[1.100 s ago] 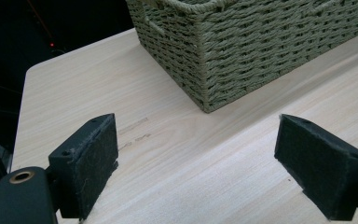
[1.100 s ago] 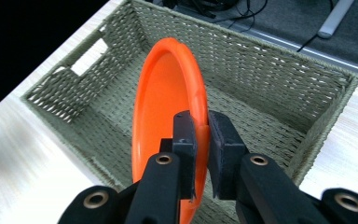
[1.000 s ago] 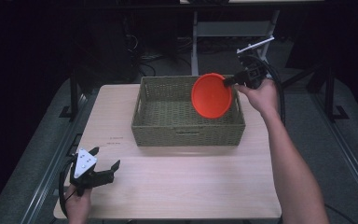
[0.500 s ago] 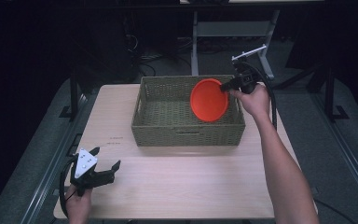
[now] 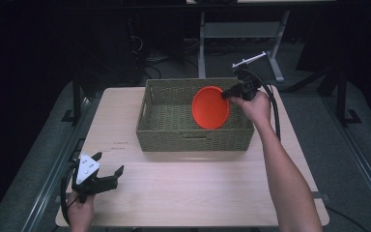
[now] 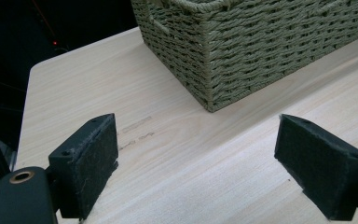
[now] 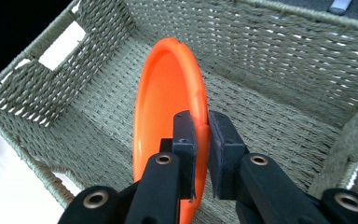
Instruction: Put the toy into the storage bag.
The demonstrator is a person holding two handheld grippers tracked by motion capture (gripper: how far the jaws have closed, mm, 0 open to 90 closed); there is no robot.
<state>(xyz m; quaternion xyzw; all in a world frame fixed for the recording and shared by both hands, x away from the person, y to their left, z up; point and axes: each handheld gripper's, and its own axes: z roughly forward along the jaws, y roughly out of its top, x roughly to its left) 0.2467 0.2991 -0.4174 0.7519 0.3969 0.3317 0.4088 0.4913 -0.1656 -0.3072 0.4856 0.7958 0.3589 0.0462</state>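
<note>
Landmark: the woven basket [image 5: 195, 116] is sitting on the far half of the worktop [image 5: 198, 188], its long side running across.
Open room: a broad bare stretch of worktop is lying on the person's side of the basket, and narrower bare strips are showing to the basket's left and right.
Edges: the basket's far wall is standing close to the worktop's far edge; its near wall is facing the bare stretch.
Right hand-held gripper [image 7: 200, 140]: it is reaching over the basket's right end, jaws pinching the rim of the orange plate [image 7: 168, 107] with the pads pressing on both faces.
Right hand [image 5: 256, 104]: it is hovering at the basket's right rim, with the forearm running back across the worktop to the near edge.
Orange plate in the high view [image 5: 210, 107]: it is standing on edge inside the right half of the basket, its face turned toward the person; whether it is touching the woven floor I cannot tell.
Basket interior [image 7: 279, 70]: woven floor and walls are showing, with a handle slot [image 7: 63, 44] cut in the end wall.
Left hand-held gripper [image 5: 99, 176]: it is resting well apart from the basket, at the near left corner of the worktop, jaws spread wide with nothing between them.
Left pads [image 6: 86, 163]: they are framing bare wood, with the basket's corner [image 6: 209, 88] beyond.
Surface: pale wood grain is showing.
Room: dark floor, cables and a metal stand [image 5: 232, 34] are lying beyond the basket.
</note>
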